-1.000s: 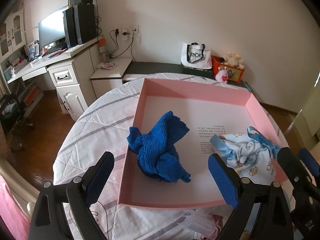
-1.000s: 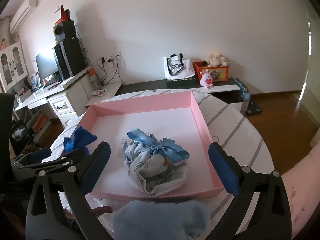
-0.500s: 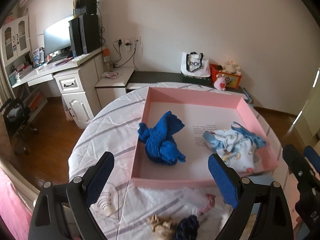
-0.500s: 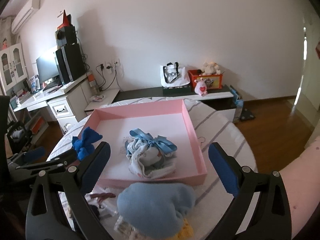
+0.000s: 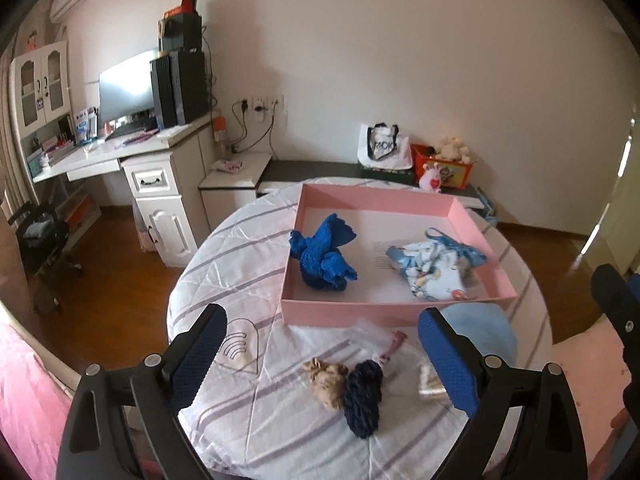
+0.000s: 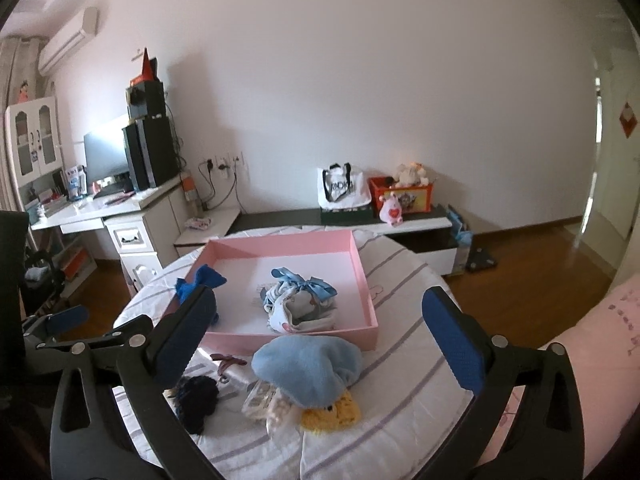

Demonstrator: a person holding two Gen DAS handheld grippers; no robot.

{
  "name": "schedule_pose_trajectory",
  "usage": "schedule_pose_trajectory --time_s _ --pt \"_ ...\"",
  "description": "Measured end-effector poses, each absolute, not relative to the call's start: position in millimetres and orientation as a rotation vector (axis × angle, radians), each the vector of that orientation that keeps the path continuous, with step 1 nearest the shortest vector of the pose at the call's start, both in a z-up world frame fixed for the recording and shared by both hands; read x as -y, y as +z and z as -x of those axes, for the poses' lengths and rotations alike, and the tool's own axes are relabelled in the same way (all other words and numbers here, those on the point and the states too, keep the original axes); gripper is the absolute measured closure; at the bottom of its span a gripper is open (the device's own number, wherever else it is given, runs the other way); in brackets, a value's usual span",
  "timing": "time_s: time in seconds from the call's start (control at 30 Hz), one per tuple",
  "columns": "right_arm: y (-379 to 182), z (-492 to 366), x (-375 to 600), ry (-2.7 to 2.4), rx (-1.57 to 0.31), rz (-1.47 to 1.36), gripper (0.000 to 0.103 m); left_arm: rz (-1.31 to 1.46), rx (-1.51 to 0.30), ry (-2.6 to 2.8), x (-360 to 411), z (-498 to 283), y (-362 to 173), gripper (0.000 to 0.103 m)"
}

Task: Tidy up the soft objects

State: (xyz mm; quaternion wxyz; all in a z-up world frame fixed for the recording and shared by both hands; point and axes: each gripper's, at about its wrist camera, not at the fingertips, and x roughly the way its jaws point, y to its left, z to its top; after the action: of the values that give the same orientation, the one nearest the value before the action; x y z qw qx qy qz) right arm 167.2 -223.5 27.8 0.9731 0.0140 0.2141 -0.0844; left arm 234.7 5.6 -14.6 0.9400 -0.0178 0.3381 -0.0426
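A pink tray [image 5: 384, 314] [image 6: 296, 336] sits on the round table. Inside it lie a dark blue knitted cloth [image 5: 322, 254] [image 6: 200, 280] and a light blue printed pouch with a ribbon [image 5: 436, 264] [image 6: 300, 300]. In front of the tray lie a light blue plush item [image 6: 308, 368] [image 5: 480, 330], a yellow knitted piece [image 6: 332, 414], a navy scrunchie [image 5: 364, 396] [image 6: 196, 398], a beige scrunchie [image 5: 328, 376] and a small clear packet [image 6: 260, 400]. My left gripper [image 5: 324, 364] and right gripper [image 6: 320, 348] are both open and empty, held above the near table edge.
The table has a white quilted cover with grey stripes [image 5: 240, 264]. A white desk with a monitor [image 5: 124, 96] stands at the left. A low cabinet with a tote bag [image 6: 340, 188] and toys runs along the far wall. Wooden floor surrounds the table.
Both grippers have pulled back and up from the tray. The tray looks smaller, and the loose items on the near table have come into view.
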Motion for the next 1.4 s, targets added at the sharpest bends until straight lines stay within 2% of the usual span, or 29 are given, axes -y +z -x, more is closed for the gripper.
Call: schedule_pose_trajectory --time_s 0.37,0.87,1.17,1.4 --pt "58.4 -104.9 216.7 -0.186 -0.334 -0.01 0.0 0.035 -0.565 -0.11 -11.2 -150.2 20.7 0.0" --pt "99.1 -41.6 198.3 -0.177 -0.165 0.025 0.0 0.048 -0.386 -0.123 -26.7 -56.9 62.0 0.0" --pt "107.6 -23.1 194.1 -0.169 -0.116 0.032 0.0 0.051 -0.299 -0.115 -28.9 -19.8 65.3 0.0" --pt "107.9 -18.5 192.7 -0.168 -0.11 0.029 0.0 0.057 -0.297 -0.114 -28.5 -14.4 61.0 0.0"
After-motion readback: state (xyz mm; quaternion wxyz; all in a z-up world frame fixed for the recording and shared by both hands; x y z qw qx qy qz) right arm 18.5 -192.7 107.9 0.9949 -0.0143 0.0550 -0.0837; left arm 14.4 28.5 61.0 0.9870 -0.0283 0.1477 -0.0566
